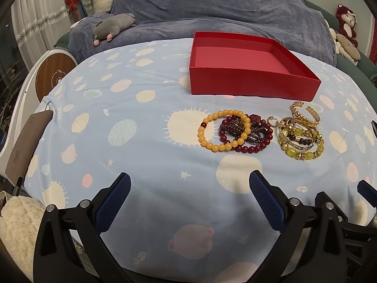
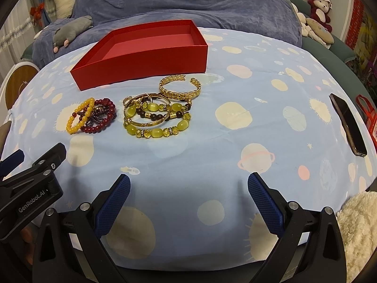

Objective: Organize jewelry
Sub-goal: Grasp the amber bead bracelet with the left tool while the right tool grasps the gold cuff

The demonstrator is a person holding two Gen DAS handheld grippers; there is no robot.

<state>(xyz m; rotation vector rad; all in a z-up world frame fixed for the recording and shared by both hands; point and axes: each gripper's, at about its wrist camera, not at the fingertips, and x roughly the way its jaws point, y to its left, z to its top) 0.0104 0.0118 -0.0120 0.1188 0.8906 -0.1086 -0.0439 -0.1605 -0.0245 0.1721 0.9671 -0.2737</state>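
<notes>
- Nearest to us, our left gripper [image 1: 189, 187] hovered low over the planet-print blue cloth [image 1: 146, 155] with its jaws spread wide and nothing between them; its blue ribbed pads [image 1: 113, 202] faced each other across bare fabric.
- Beside it, our right gripper [image 2: 188, 188] hung the same way, jaws wide apart and holding nothing, well short of the jewelry.
- At the far left of the table edge we saw a round wooden disc [image 1: 53, 77], and behind it a grey plush animal [image 1: 113, 27] lay on the blue-grey blanket [image 1: 223, 7].
- Left of the pile lay a yellow bead bracelet [image 1: 225, 131], overlapping the dark red bead bracelets [image 1: 253, 133].
- Just right of those sat a small ring [image 1: 272, 120], then a stack of green-and-gold bracelets [image 2: 156, 118] touching one another.
- Behind that stack lay an open gold leaf-pattern cuff [image 2: 180, 88], just in front of the red box.
- Behind all the jewelry stood the open red box [image 2: 146, 54], its inside bare.
- Far right, a black phone [image 2: 348, 125] lay near the cloth's edge, well apart from the bracelets.
</notes>
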